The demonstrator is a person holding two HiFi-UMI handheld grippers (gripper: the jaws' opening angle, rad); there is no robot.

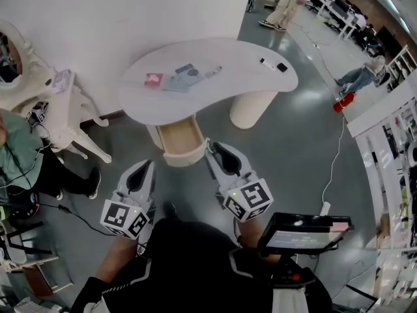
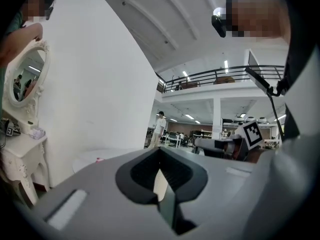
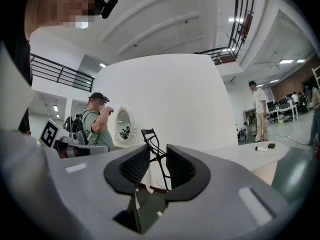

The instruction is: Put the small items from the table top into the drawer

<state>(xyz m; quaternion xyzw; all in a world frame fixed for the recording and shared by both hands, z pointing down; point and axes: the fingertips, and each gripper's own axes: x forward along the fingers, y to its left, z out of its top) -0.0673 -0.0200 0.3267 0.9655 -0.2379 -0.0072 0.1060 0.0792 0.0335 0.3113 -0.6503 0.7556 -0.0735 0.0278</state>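
Note:
The white kidney-shaped table [image 1: 247, 77] carries a red packet [image 1: 154, 79], a grey card [image 1: 186, 70], a small white piece [image 1: 214, 72], a white marker [image 1: 267, 62] and a small black item [image 1: 281, 67]. Under its front edge the drawer [image 1: 182, 142] stands pulled out, showing a bare wooden bottom. My right gripper [image 1: 212, 150] hovers by the drawer's right corner. In the right gripper view it [image 3: 150, 166] is shut on a thin black eyelash curler [image 3: 152, 146] that sticks up from the jaws. My left gripper [image 1: 146, 167] hangs left of the drawer, a narrow gap between its jaws [image 2: 161, 176], holding nothing.
A white dressing table with an oval mirror [image 1: 13, 64] stands at the left against the wall, and a seated person in green [image 1: 19, 155] is beside it. A red object and a cable [image 1: 342, 103] lie on the floor at the right. White shelving [image 1: 391, 142] lines the right side.

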